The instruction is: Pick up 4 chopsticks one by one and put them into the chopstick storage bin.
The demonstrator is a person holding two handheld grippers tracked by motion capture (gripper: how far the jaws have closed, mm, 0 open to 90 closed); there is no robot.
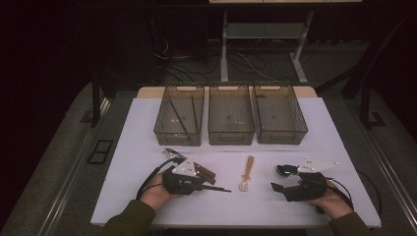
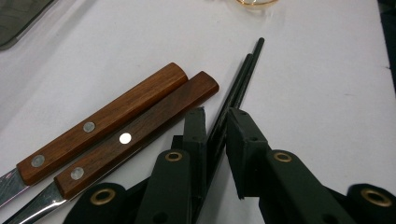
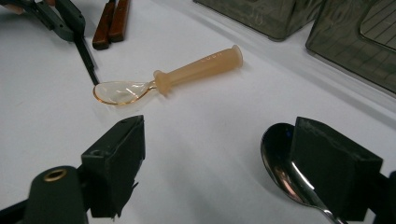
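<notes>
Two black chopsticks (image 2: 240, 81) lie between the pads of the left gripper (image 2: 217, 116), whose jaws have narrowed onto them beside two wooden-handled knives (image 2: 116, 130) on the white table (image 1: 275, 196). Its right-hand partner, the right gripper (image 3: 215, 154), holds its jaws wide apart, a metal spoon (image 3: 278, 161) by one jaw and an orange plastic spoon (image 3: 187, 74) ahead, near three bins (image 1: 231, 120)

You face a dim room: a white table (image 1: 314, 123) on grey floor (image 1: 59, 147), a metal-legged desk frame (image 1: 265, 34) and cables (image 1: 172, 59) behind it.
</notes>
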